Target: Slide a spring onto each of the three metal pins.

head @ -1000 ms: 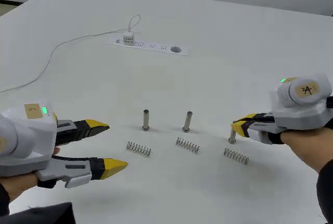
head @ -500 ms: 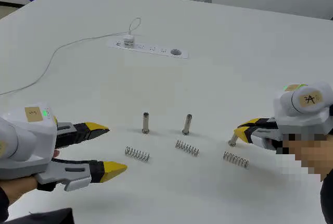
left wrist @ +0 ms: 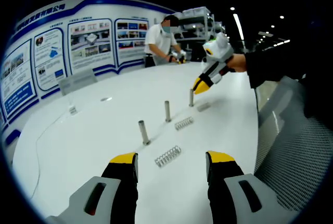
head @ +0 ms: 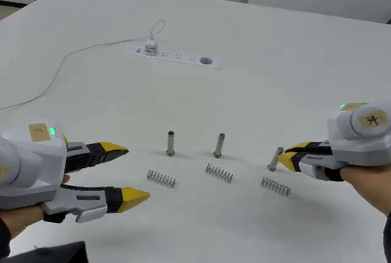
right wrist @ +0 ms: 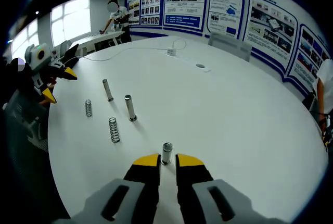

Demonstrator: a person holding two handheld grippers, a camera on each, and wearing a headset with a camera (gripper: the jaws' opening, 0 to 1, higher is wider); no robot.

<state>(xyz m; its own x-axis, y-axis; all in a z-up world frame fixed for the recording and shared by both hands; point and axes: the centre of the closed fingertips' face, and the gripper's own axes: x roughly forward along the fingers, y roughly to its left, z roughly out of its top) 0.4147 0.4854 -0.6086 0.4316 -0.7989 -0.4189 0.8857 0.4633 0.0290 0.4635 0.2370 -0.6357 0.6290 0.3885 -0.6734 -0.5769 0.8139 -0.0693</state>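
Observation:
Three metal pins stand in a row on the white table: left pin (head: 170,143), middle pin (head: 219,145), right pin (head: 275,158). A spring lies in front of each: left spring (head: 161,178), middle spring (head: 219,172), right spring (head: 275,186). My right gripper (head: 286,156) reaches in from the right. Its yellow tips are closed to a narrow gap around the right pin (right wrist: 166,153), which leans slightly. My left gripper (head: 127,172) hovers wide open to the left of the left spring (left wrist: 168,156), holding nothing.
A white power strip (head: 174,54) with a plugged-in charger and a trailing cable lies at the back of the table. A person (left wrist: 161,39) works at another bench far behind. The table edge runs close to my right gripper (left wrist: 202,84) in the left gripper view.
My right gripper has shifted slightly to the right, and more of the right pin shows beside its tips. The left gripper, the other pins and the springs have stayed put.

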